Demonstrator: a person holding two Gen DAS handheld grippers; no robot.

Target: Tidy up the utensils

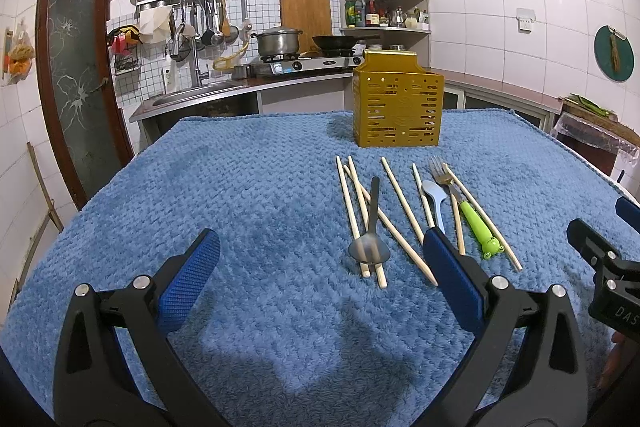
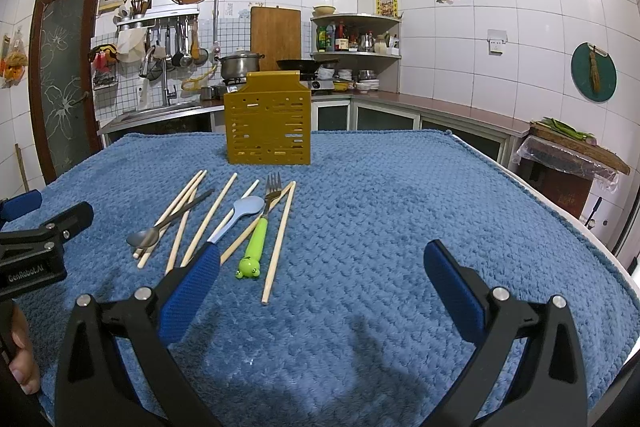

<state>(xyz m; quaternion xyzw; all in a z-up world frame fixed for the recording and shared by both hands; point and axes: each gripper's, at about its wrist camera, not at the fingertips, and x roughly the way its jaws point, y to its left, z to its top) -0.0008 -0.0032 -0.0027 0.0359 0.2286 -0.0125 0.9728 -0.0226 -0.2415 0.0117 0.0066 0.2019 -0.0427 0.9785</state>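
Note:
A gold perforated utensil holder (image 1: 397, 104) (image 2: 268, 121) stands upright at the far side of the blue cloth. In front of it lie several wooden chopsticks (image 1: 402, 205) (image 2: 208, 219), a metal spoon (image 1: 369, 249) (image 2: 144, 238), a pale blue spoon (image 1: 436, 199) (image 2: 246, 207) and a fork with a green frog handle (image 1: 478, 223) (image 2: 256, 243). My left gripper (image 1: 320, 251) is open and empty, near the utensils' near ends. My right gripper (image 2: 320, 263) is open and empty, just right of the utensils.
The table is covered by a blue textured cloth (image 1: 240, 187) (image 2: 400, 195). Behind it are a kitchen counter with a sink (image 1: 192, 95), a stove with a pot (image 1: 279, 41) and a corner shelf (image 2: 356, 35). The table's right edge (image 2: 600, 239) is close.

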